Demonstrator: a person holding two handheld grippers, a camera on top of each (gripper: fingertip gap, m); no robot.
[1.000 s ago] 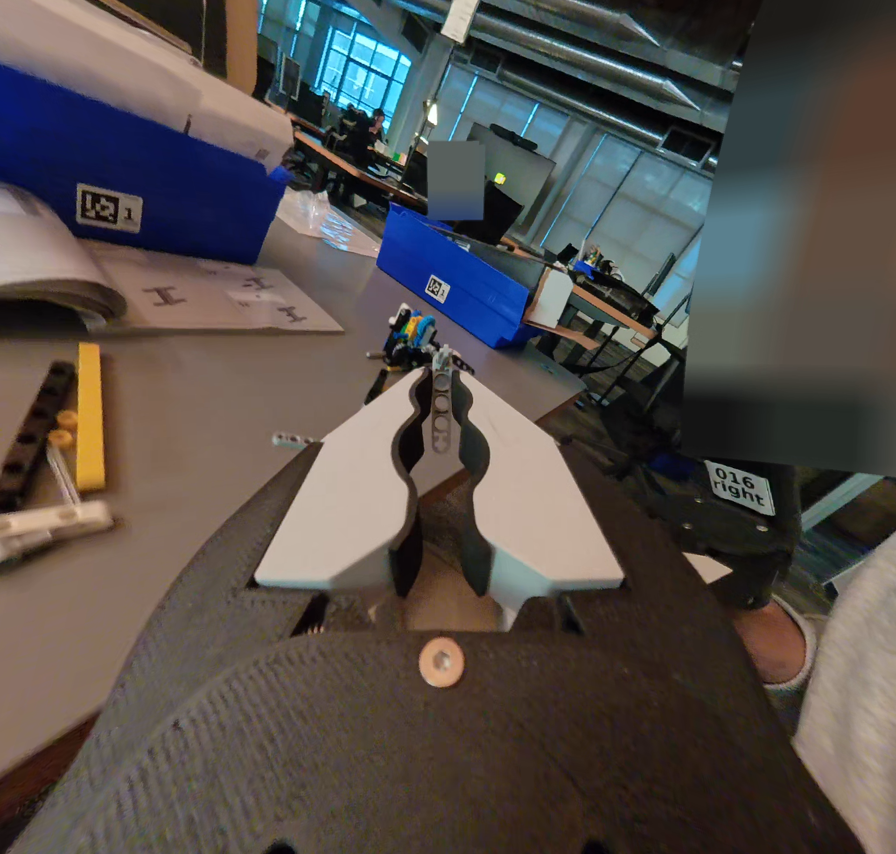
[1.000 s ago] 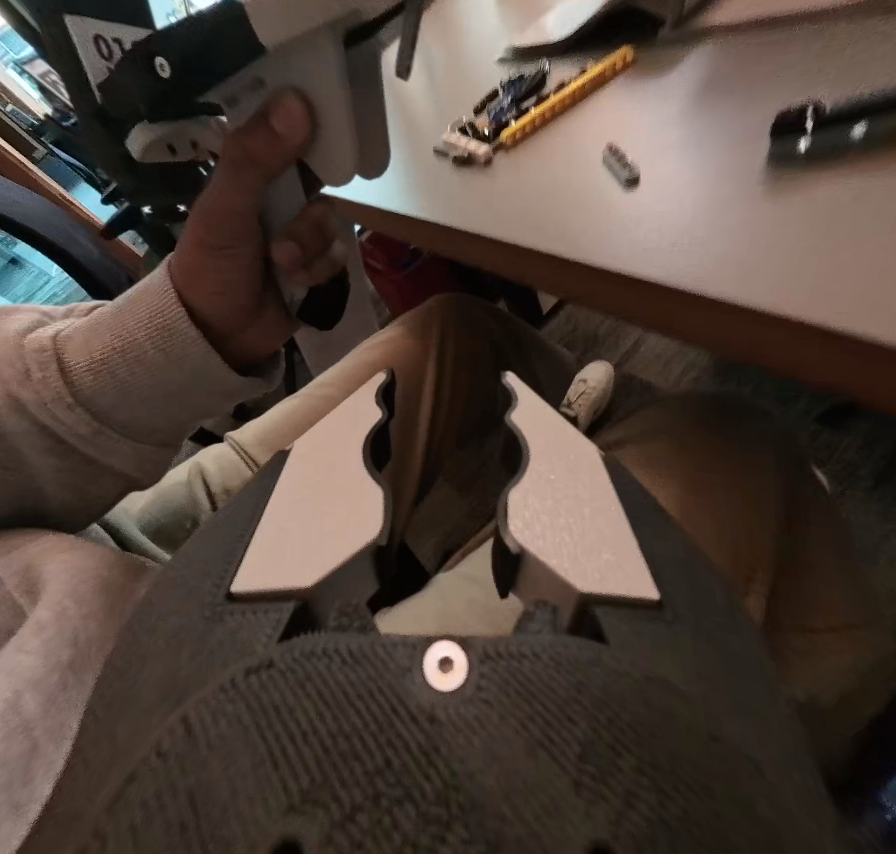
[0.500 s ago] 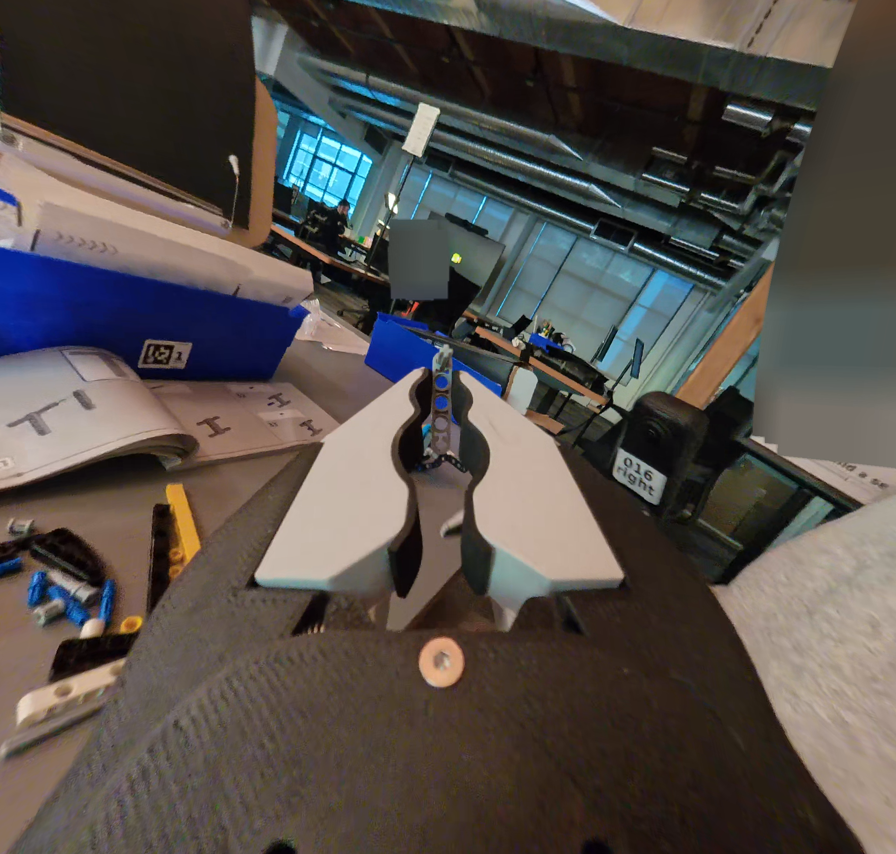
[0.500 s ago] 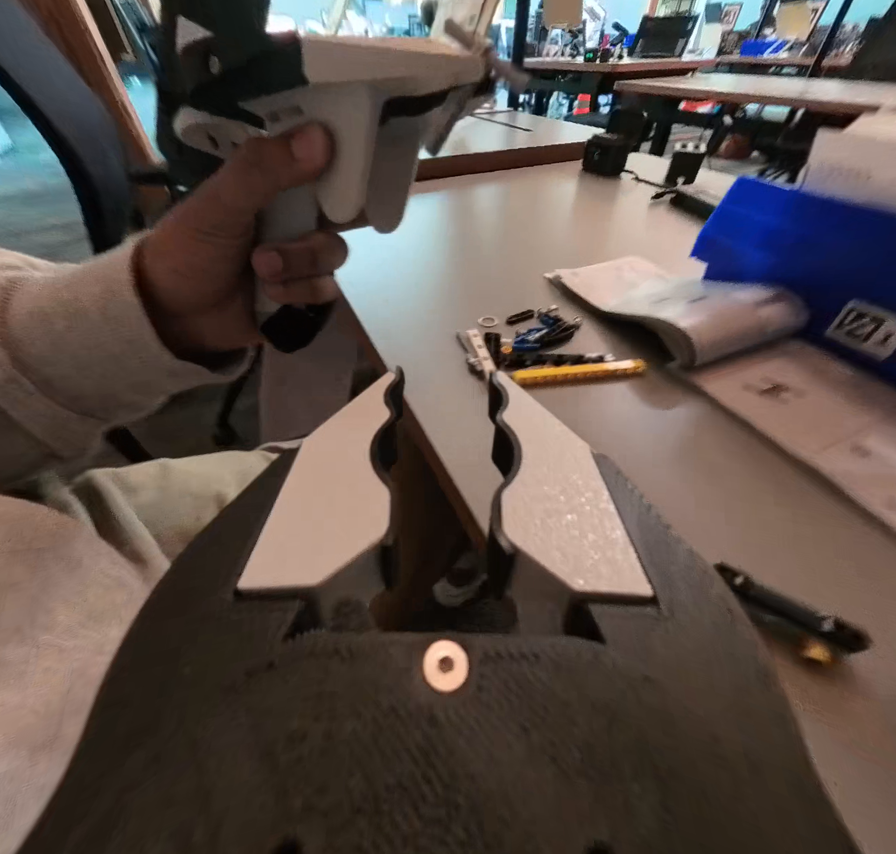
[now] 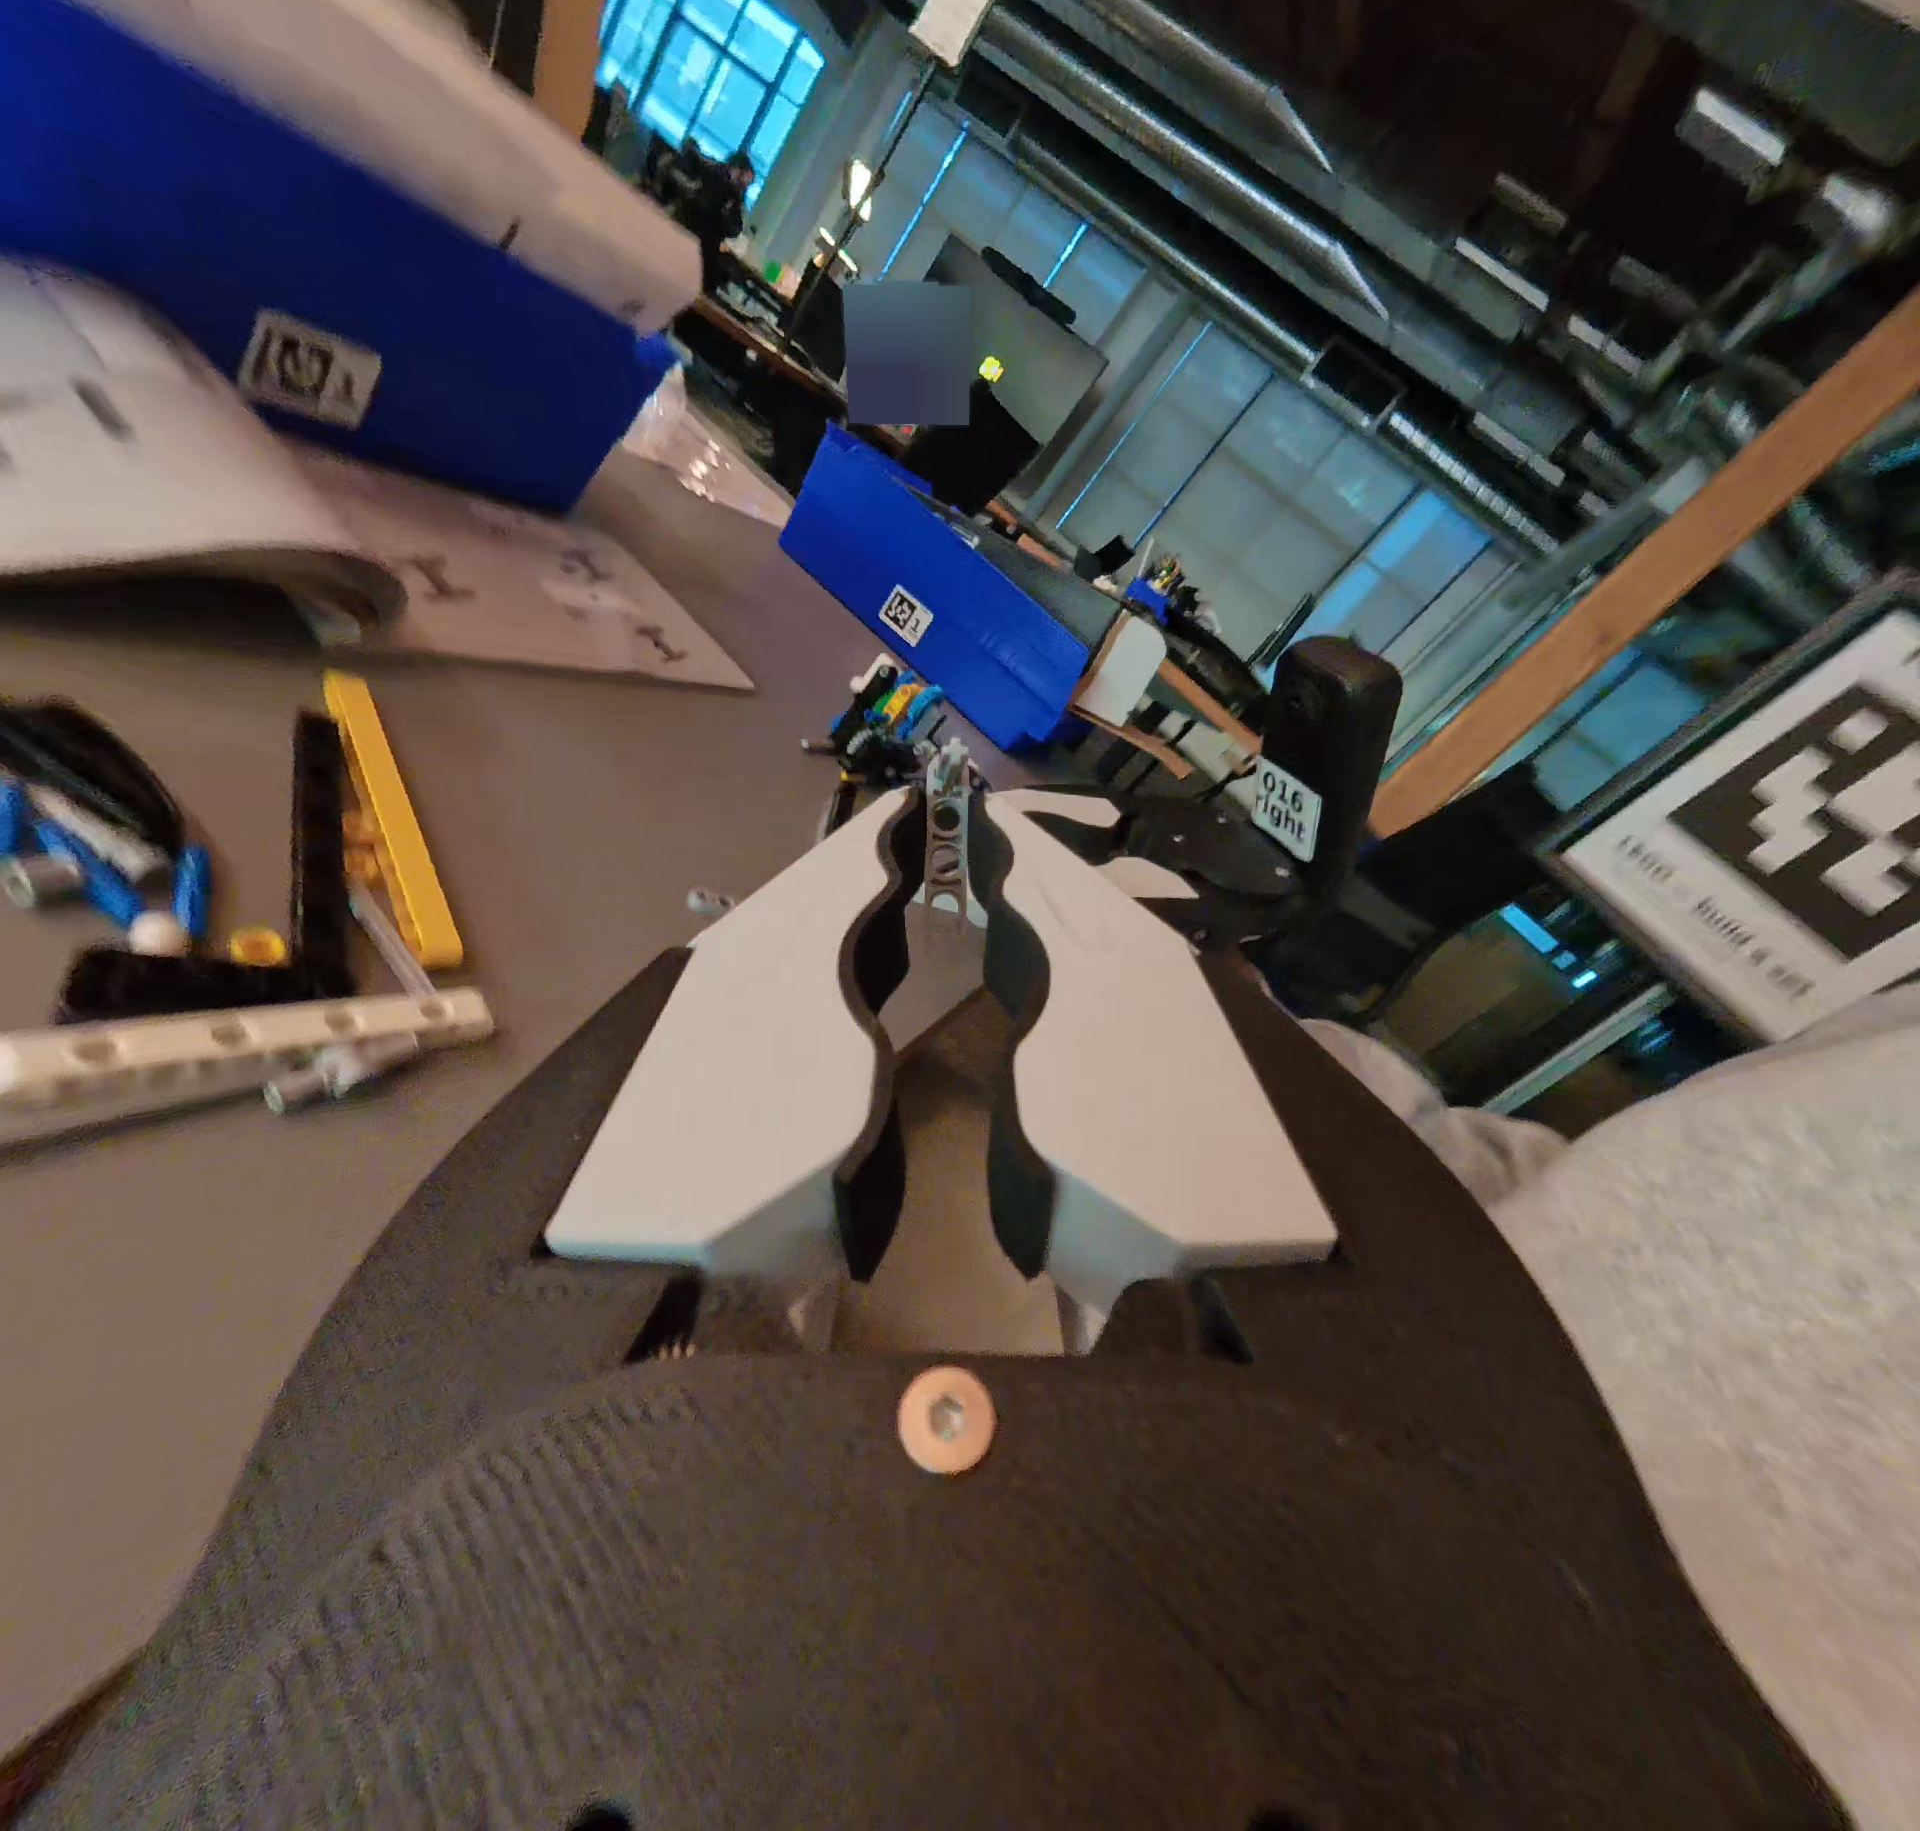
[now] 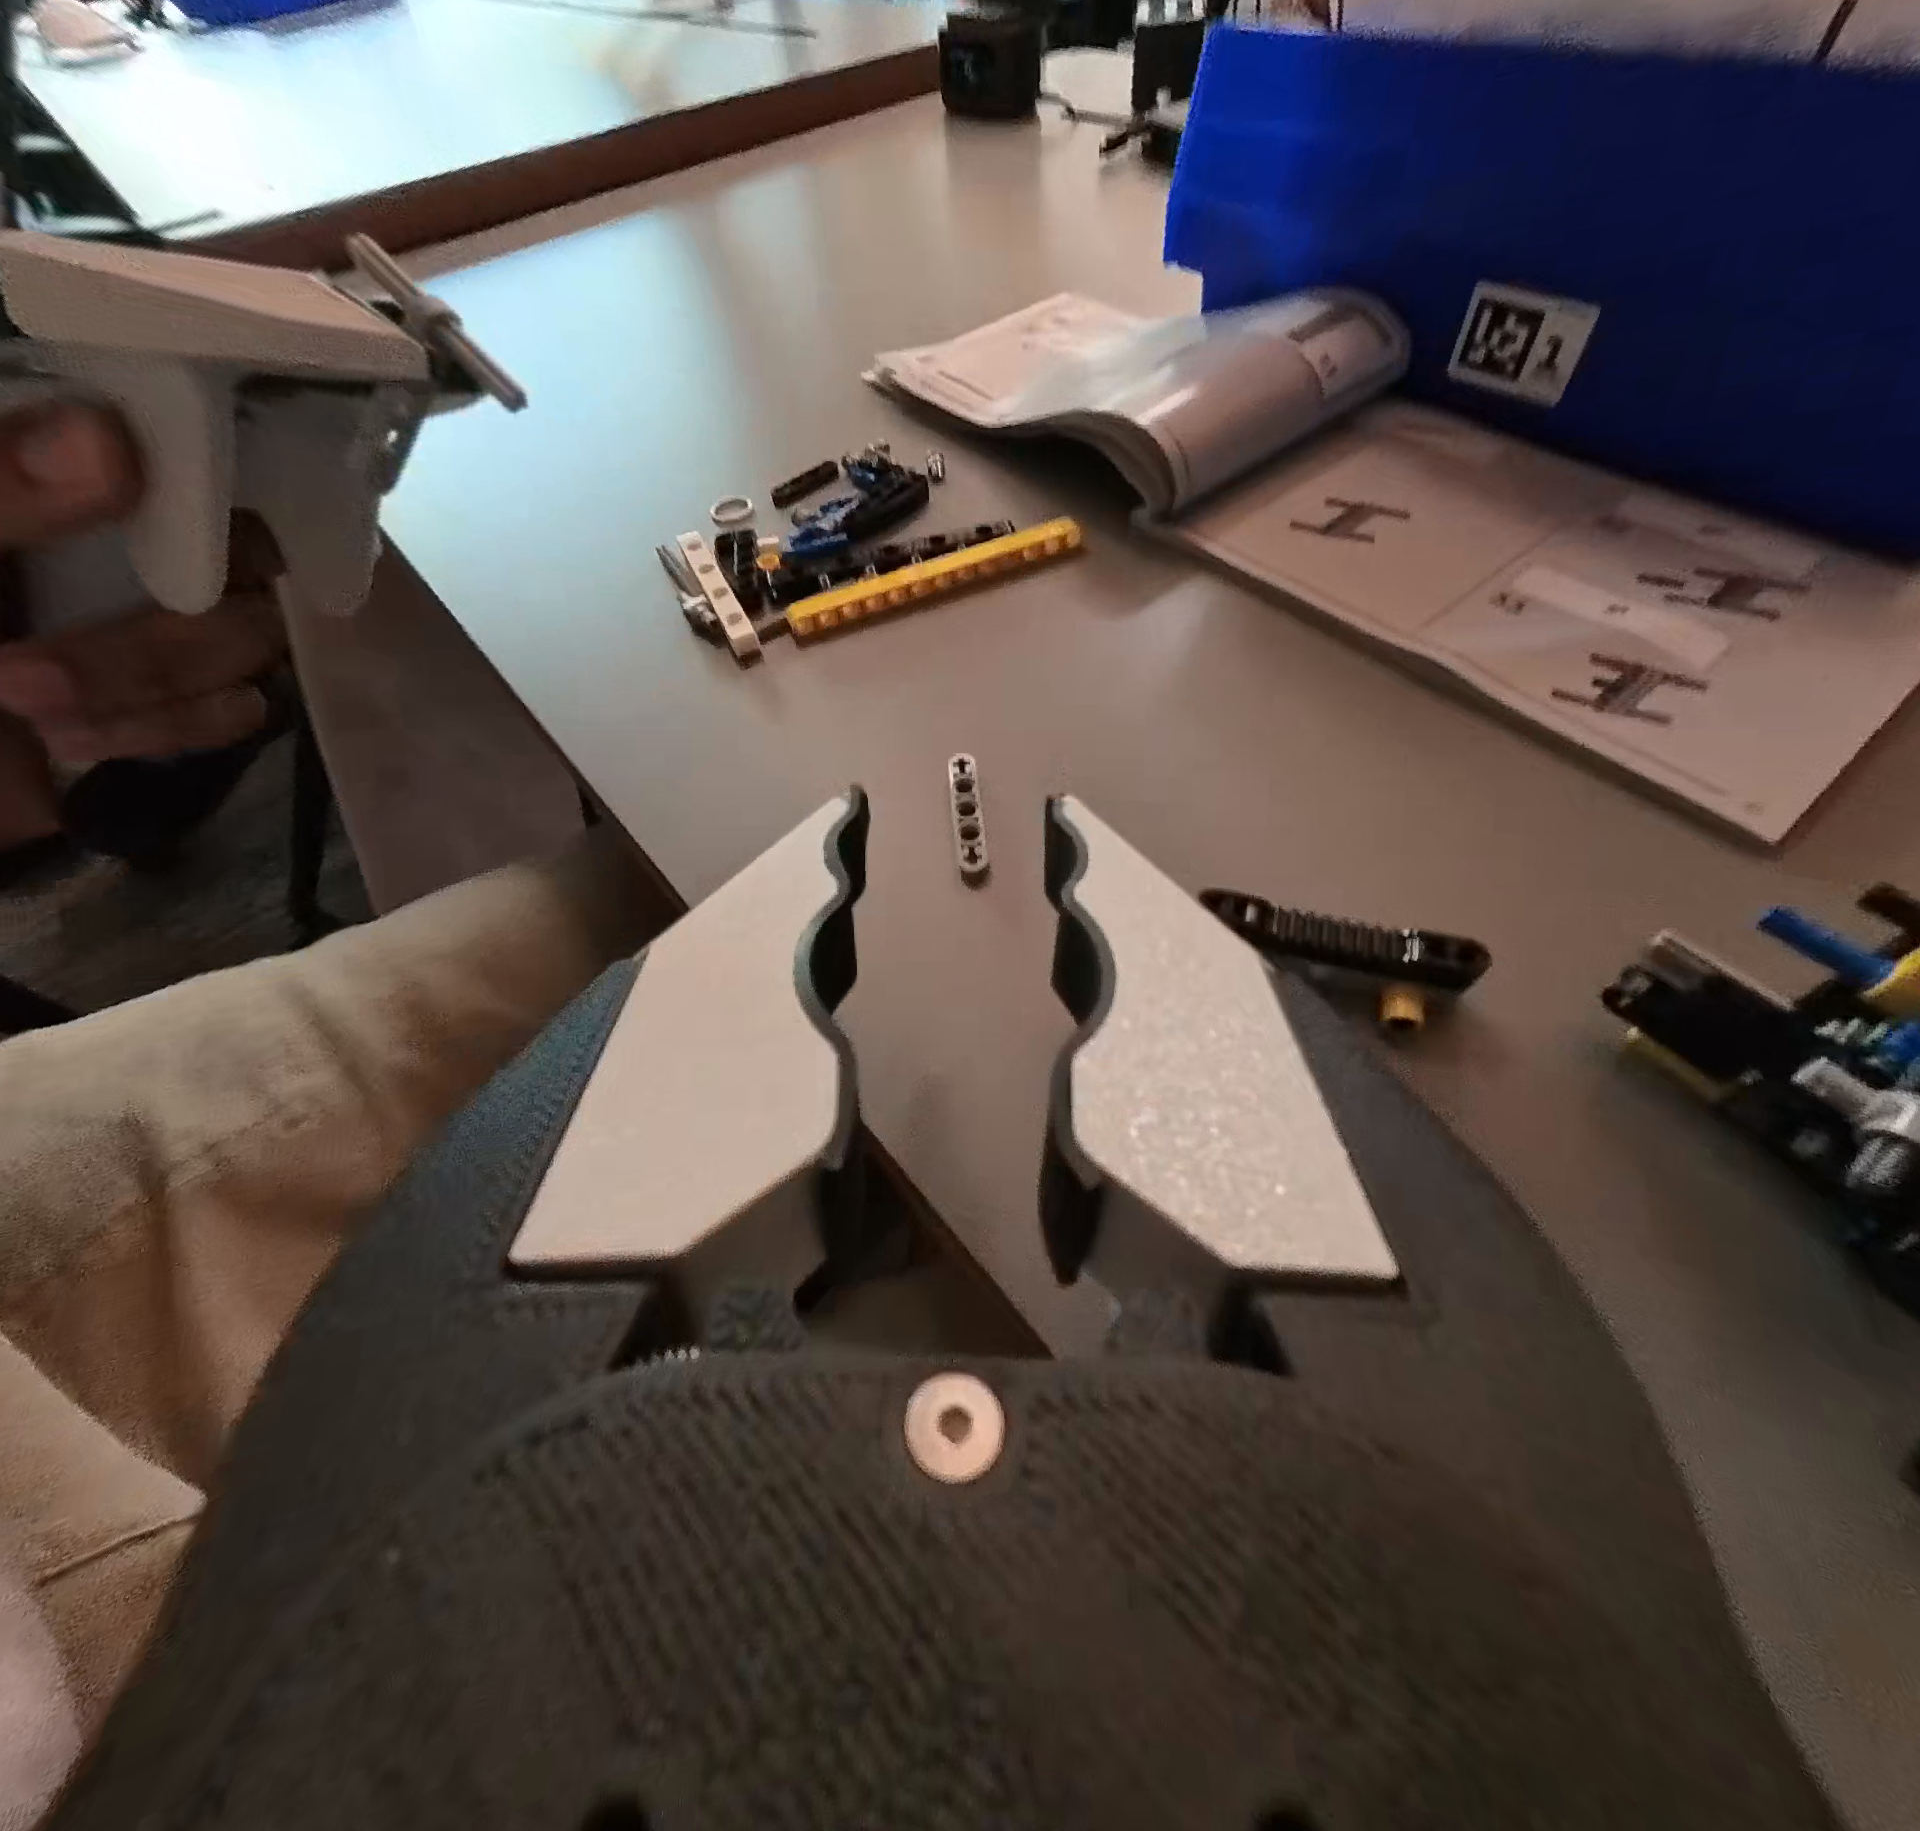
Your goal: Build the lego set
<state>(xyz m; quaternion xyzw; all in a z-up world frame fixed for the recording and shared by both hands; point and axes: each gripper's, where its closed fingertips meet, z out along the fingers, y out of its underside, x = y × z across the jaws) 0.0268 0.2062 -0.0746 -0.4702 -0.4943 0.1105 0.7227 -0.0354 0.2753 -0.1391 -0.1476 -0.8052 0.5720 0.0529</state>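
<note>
Left gripper [image 5: 948, 820] pinches a grey holed beam [image 5: 945, 851] above the table edge [image 6: 540, 711]. Right gripper [image 6: 958, 807] spread, bare tabletop between its tips; small grey beam [image 6: 966, 818] lies just ahead, black beam [image 6: 1351, 934] to its right.

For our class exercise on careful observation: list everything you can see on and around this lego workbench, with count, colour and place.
Short grey beam: one, flat on the table just ahead of the right gripper's fingertips.
Grey beam with pin: one, clamped in the left gripper.
Long yellow beam: one, mid-table beside the loose parts.
Loose parts pile: several, black, blue, white, next to the yellow beam.
Black toothed piece: one, right of the right gripper.
Partly built model: one, black, blue, yellow, far right.
Instruction booklet: one, open, white, before the bin.
Blue bins: two, one behind the booklet, one farther off.
Table: one, grey.
Left gripper: shut.
Right gripper: open, empty.
</note>
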